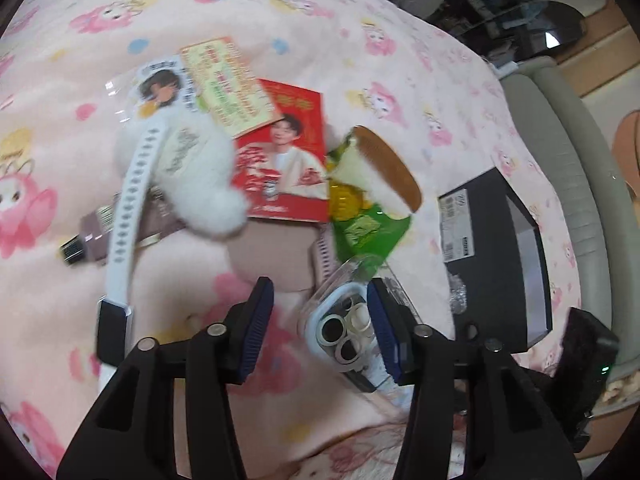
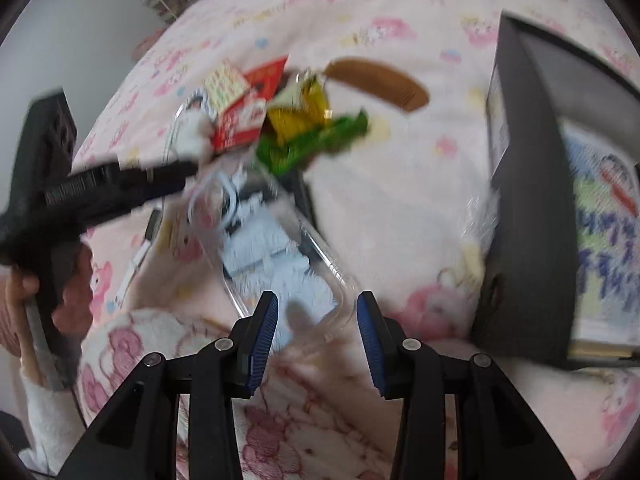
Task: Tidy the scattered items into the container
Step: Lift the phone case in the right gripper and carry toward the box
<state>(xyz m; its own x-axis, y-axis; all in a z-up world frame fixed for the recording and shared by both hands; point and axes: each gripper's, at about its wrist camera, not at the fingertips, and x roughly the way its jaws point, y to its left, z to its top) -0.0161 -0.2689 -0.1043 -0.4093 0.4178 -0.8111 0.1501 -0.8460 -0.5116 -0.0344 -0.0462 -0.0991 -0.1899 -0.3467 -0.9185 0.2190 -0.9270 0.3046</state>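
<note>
1. The left gripper (image 1: 320, 324) is spread wide with nothing between its fingers; its right blue pad (image 1: 382, 332) sits against the edge of a clear phone case (image 1: 348, 320), whose camera-ring end lies in the gap.
2. The right gripper (image 2: 317, 334) is likewise released and empty, hovering above the near end of the clear phone case (image 2: 276, 248).
3. In the right wrist view the case's long axis runs away from the right gripper, slanting up and to the left toward the pile.
4. Beyond the left gripper, ahead and slightly right, a wooden comb (image 1: 390, 168) lies diagonally, its long axis running from upper left to lower right, over a green snack wrapper (image 1: 368, 228).
5. Ahead and left of the left gripper lie a red card (image 1: 288, 160), a white fluffy toy (image 1: 204, 188) and a white perforated strap (image 1: 128, 216) running toward that gripper.
6. The black box (image 1: 492, 260), its open side up, stands to the right of both grippers on the pink blanket (image 1: 280, 20).
</note>
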